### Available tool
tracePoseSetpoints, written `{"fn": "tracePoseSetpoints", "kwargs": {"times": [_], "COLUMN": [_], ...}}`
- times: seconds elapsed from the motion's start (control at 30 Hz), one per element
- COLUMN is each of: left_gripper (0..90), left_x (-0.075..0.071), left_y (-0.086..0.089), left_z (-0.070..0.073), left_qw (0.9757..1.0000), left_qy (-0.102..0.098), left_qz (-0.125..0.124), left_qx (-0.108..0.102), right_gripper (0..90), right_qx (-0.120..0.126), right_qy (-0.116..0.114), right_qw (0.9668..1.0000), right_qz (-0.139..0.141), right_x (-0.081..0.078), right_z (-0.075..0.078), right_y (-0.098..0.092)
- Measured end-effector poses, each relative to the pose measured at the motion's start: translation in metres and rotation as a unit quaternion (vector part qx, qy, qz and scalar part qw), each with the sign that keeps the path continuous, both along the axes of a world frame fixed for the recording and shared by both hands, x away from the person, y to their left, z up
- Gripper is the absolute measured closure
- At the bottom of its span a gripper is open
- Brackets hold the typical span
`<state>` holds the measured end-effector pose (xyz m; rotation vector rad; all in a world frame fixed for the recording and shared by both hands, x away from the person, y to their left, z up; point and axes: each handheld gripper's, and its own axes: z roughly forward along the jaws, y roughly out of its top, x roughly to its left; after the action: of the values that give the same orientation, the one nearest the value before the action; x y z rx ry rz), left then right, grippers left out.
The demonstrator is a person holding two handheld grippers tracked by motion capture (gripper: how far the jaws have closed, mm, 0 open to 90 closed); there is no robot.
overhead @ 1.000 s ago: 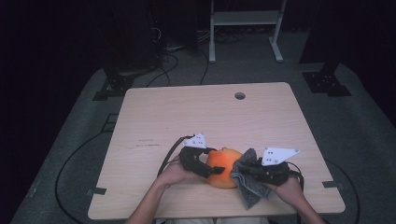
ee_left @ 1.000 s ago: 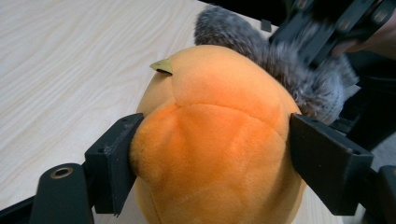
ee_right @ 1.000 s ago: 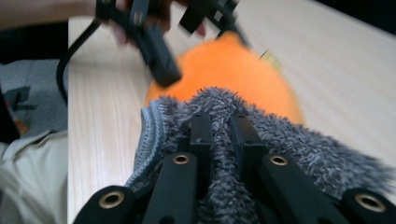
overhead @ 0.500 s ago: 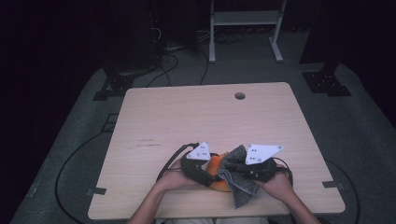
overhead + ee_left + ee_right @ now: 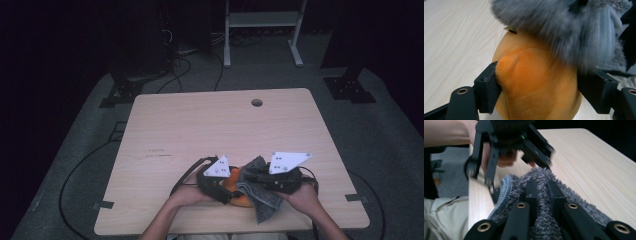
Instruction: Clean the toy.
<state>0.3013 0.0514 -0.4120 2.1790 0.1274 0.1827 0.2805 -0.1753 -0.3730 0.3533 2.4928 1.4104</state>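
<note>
Near the table's [image 5: 200, 130] 6 o'clock edge, an orange plush ball [image 5: 534, 82] sits between the two tools and is being wiped with a grey fluffy cloth [image 5: 260, 192]. The left gripper [image 5: 536, 87] clamps the ball from both sides, its pads denting the soft surface; its jaws have just been closing further on it. The right gripper [image 5: 541, 195] is fully closed, pinching a fold of the cloth, which drapes over the ball's top at its 12 o'clock and hangs down to the table at 5 o'clock. Judged progress: ball secured, cloth in contact, wiping apparently under way. The lower flanks of the ball remain uncovered, so further passes seem needed.
</note>
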Motion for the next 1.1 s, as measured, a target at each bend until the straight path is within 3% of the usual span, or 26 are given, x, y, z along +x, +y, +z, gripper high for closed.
{"fn": "tracePoseSetpoints", "kwargs": {"times": [0.07, 0.1, 0.33, 0.47, 0.6, 0.7, 0.87, 1.1], "left_gripper": [25.6, 26.8, 28.8, 15.0, 20.3, 25.0, 27.4, 27.4], "left_x": [-0.001, 0.001, 0.004, 0.007, 0.010, 0.010, 0.011, 0.010], "left_y": [0.002, 0.007, 0.030, 0.022, 0.017, 0.021, 0.033, 0.040], "left_z": [-0.001, -0.002, -0.014, -0.007, -0.004, -0.006, -0.012, -0.016], "left_qw": [0.9999, 1.0000, 0.9993, 0.9981, 0.9980, 0.9983, 0.9971, 0.9960], "left_qy": [-0.006, 0.001, 0.030, 0.052, 0.054, 0.048, 0.061, 0.069], "left_qz": [0.001, 0.005, 0.022, 0.029, 0.031, 0.032, 0.044, 0.054], "left_qx": [0.011, 0.008, -0.009, -0.016, -0.003, 0.004, -0.009, -0.019], "right_gripper": [80.9, 80.9, 80.9, 80.9, 80.7, 80.7, 80.7, 80.3], "right_qx": [-0.019, -0.016, 0.017, 0.014, 0.014, 0.013, 0.039, 0.044], "right_qy": [0.002, 0.005, 0.036, 0.023, 0.003, 0.002, 0.035, 0.072], "right_qw": [0.9998, 0.9998, 0.9984, 0.9984, 0.9992, 0.9996, 0.9979, 0.9930], "right_qz": [0.009, 0.010, -0.039, -0.050, -0.036, -0.026, -0.039, -0.082], "right_x": [0.003, 0.005, 0.014, 0.009, 0.003, 0.002, 0.010, 0.009], "right_z": [-0.002, -0.003, -0.025, -0.025, -0.016, -0.015, -0.030, -0.056], "right_y": [0.011, 0.011, -0.022, -0.022, -0.009, -0.004, -0.022, -0.058]}}
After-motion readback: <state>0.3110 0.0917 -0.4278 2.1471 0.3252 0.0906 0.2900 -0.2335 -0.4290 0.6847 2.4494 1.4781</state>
